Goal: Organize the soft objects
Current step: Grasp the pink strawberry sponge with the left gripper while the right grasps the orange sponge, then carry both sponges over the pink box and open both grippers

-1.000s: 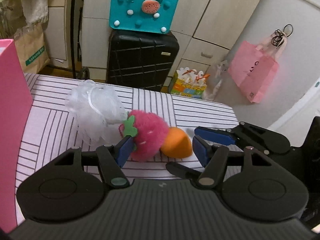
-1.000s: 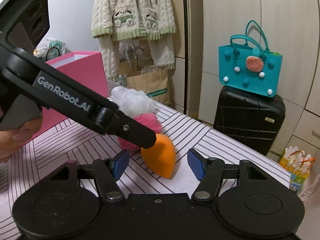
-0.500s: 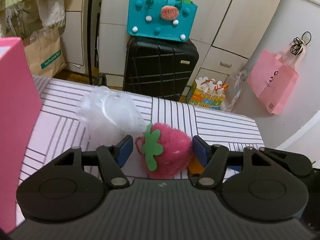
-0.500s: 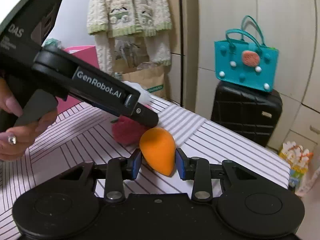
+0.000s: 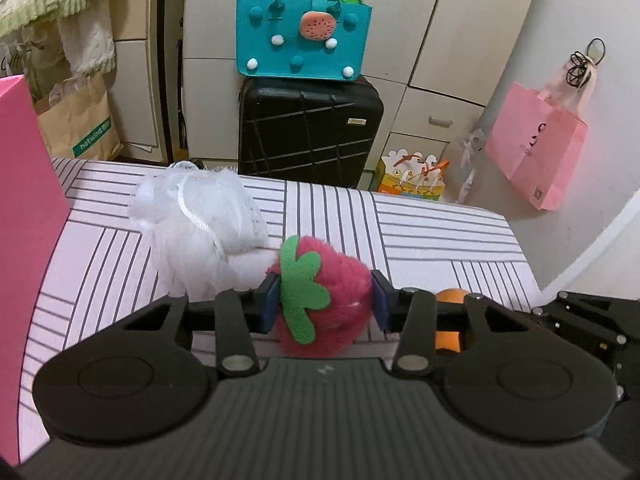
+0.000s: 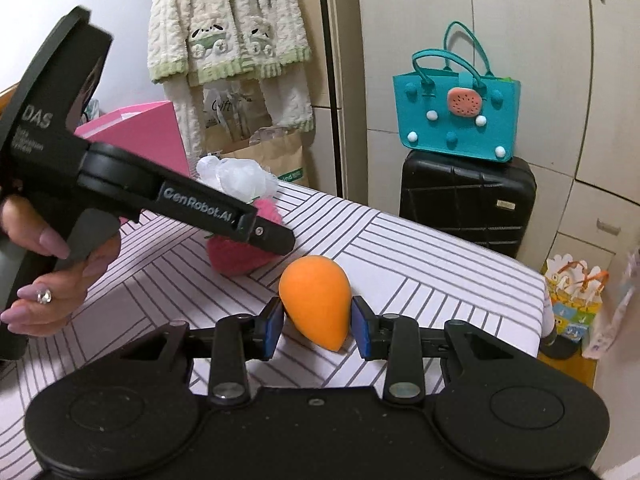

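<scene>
While the left gripper (image 5: 325,305) is closing its jaws on the plush strawberry (image 5: 324,308) just beside the white mesh pouf (image 5: 200,220), the right gripper (image 6: 316,326) pinches the orange sponge (image 6: 316,300) nearby on the striped table (image 6: 420,264)

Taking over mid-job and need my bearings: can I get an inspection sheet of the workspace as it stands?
Surface: striped tabletop, flat.
Job's things: pink plush strawberry, orange egg-shaped sponge, white mesh puff beside the strawberry; pink box at the table's left edge.
Clutter: nothing seen on the table.
Tools: left tool closing, pads against the strawberry's sides; right tool shut on the sponge.
Cables: nothing seen.
Surroundings: black suitcase with teal bag on top, pink paper bag on the wall, knit garment hanging, cabinets behind.
</scene>
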A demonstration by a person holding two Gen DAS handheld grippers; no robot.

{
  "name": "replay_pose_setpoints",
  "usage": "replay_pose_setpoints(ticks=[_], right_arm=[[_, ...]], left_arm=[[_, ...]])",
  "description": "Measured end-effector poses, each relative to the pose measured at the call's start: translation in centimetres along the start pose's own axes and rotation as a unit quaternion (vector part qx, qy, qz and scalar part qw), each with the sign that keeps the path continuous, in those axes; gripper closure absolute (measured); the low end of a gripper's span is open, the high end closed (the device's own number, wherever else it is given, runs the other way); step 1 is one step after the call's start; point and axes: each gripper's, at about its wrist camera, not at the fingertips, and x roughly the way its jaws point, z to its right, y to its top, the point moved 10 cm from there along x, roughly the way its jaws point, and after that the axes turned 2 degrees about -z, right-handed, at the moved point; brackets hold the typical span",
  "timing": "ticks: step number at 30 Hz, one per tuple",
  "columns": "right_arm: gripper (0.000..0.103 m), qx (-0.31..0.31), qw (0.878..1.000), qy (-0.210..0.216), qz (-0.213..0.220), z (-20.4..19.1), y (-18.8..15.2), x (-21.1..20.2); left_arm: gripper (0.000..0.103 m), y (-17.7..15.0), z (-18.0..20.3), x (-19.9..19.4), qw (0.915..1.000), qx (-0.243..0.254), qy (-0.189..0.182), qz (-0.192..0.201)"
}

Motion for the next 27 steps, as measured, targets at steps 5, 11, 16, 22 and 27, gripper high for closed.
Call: replay_pose_setpoints(ticks=[5, 11, 16, 22, 27], right_arm=[[0.062, 0.048, 0.998, 0.025, -0.018, -0.7, -1.0, -1.0], [0.062, 0.045, 0.998, 0.018, -0.030, -2.1, -2.0, -2.3], [0.062, 0.051, 0.998, 0.012, -0.040, -3.2, -2.5, -3.0], [0.062, 0.058, 0.997, 0.020, -0.055, -4.9, -3.4, -4.4], [0.062, 0.058, 0.996, 0.027, -0.070, -6.7, -3.9, -5.9]], left_arm=[[0.059, -1.1, 0.6, -1.5, 0.9996, 0.005, -0.025, -0.011], [0.059, -2.9, 1.4, -4.7, 0.9988, 0.022, -0.044, -0.002], [0.059, -4.5, 1.8, -6.8, 0.9974, 0.032, -0.063, -0.012], [0.059, -6.4, 1.3, -9.3, 0.9947, 0.025, -0.091, -0.039], [0.059, -8.4, 0.6, -11.2, 0.9919, 0.034, -0.097, -0.075]])
